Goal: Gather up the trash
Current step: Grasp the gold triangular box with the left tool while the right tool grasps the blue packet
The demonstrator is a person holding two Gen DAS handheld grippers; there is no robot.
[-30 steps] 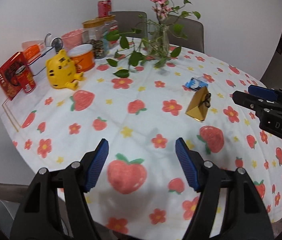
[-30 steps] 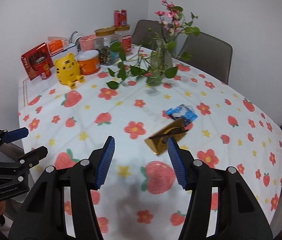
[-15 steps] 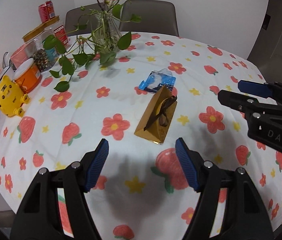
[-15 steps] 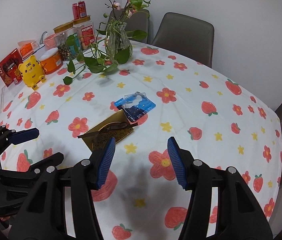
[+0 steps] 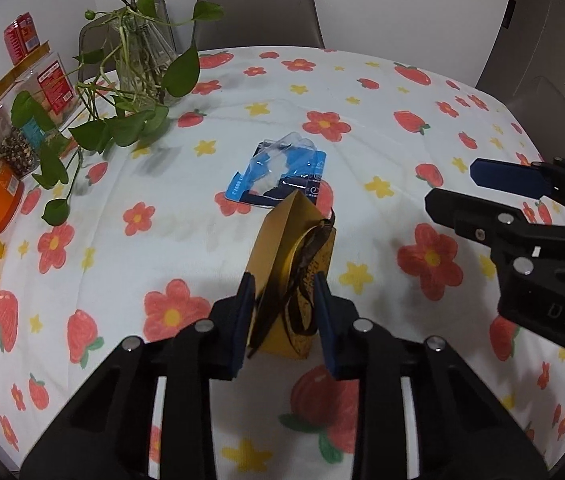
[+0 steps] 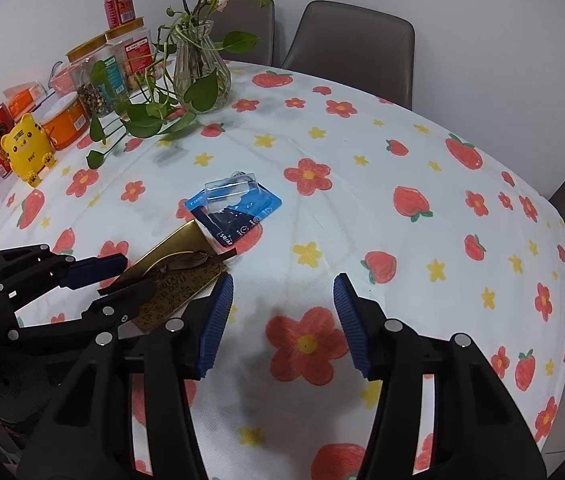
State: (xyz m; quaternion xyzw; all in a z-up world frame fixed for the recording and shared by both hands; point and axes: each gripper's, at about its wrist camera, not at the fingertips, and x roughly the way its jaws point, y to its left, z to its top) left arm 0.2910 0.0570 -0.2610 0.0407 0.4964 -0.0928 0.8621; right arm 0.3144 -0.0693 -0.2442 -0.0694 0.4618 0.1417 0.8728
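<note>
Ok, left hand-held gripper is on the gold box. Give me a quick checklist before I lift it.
1. Gold box sits between the left hand-held gripper pads: ok, one pad on each side.
2. Pads actually clamped firm on the box: cannot tell; they look in contact, but the squeeze is not visible.
3. Dark ribbon free of the pads: cannot tell; it loops close to them.
4. Blue blister pack clear of the box: not ok; the box's far tip overlaps its near edge.
5. Right hand-held gripper out of the way: ok, open, empty, off to the side.
6. Trash bin in view: not ok; neither view shows one.
</note>
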